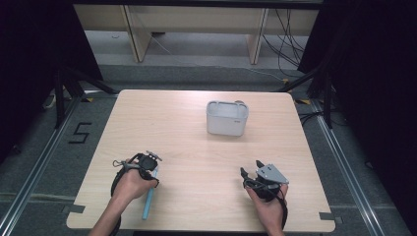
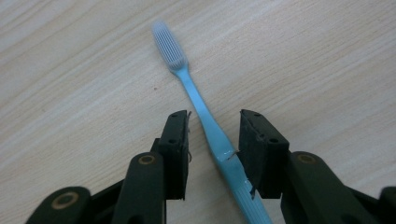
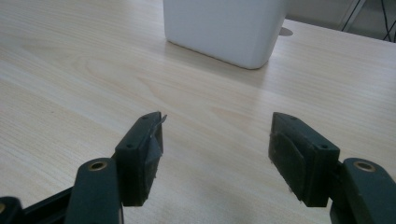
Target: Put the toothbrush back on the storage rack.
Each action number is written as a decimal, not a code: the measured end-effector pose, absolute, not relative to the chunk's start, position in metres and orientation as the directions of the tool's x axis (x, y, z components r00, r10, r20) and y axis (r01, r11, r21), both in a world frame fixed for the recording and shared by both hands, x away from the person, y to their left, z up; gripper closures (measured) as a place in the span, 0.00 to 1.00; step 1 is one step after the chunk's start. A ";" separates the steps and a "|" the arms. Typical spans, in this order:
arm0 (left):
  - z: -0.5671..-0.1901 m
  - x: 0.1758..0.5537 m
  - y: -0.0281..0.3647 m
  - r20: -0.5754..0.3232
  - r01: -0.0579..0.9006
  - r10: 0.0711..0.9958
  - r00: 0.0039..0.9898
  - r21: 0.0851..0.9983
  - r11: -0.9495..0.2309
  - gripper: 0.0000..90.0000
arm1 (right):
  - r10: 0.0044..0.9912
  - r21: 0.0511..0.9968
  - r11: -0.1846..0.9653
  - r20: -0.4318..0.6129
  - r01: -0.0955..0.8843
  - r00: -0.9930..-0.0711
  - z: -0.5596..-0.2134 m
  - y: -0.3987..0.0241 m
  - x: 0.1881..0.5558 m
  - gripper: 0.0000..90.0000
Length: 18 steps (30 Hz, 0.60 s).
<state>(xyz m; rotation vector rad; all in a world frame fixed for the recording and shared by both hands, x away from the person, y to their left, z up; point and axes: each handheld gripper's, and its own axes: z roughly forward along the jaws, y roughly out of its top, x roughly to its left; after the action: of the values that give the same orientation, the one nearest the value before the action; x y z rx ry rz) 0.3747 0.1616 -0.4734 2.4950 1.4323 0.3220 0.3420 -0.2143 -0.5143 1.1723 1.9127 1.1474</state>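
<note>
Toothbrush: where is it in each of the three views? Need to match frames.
High view: blue toothbrush lies lower left on the table, beside the left gripper.
Left gripper view: centre, bristle head at the top, handle running down between the open jaws, close to the right-hand one.
Right gripper view: not in it; the right gripper faces the white container.
Shared landmark: the light wood tabletop grain.

Toothbrush [image 2: 212,130] handle end cut off by bottom edge, beside right jaw; bristle tip blurred ahead of jaws. White container [image 3: 224,28] top cropped, far ahead.
</note>
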 end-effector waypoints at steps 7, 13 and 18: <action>-0.479 0.368 0.156 0.017 0.858 0.898 0.440 0.287 -0.426 0.64 | 0.906 0.898 0.233 -0.061 0.374 -0.419 -0.514 -0.214 0.342 0.40; -0.482 0.368 0.156 0.018 0.869 0.895 0.446 0.232 -0.437 0.69 | 0.905 0.897 0.234 -0.061 0.374 -0.421 -0.514 -0.214 0.342 0.40; -0.482 0.368 0.154 0.041 0.865 0.888 0.457 0.211 -0.455 0.74 | 0.905 0.897 0.234 -0.061 0.374 -0.421 -0.514 -0.214 0.342 0.40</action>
<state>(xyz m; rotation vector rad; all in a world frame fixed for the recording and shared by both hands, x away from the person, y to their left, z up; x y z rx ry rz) 0.3682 0.1539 -0.4819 2.5415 1.5425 0.2171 0.3420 -0.2143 -0.5144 1.1695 1.9132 1.1451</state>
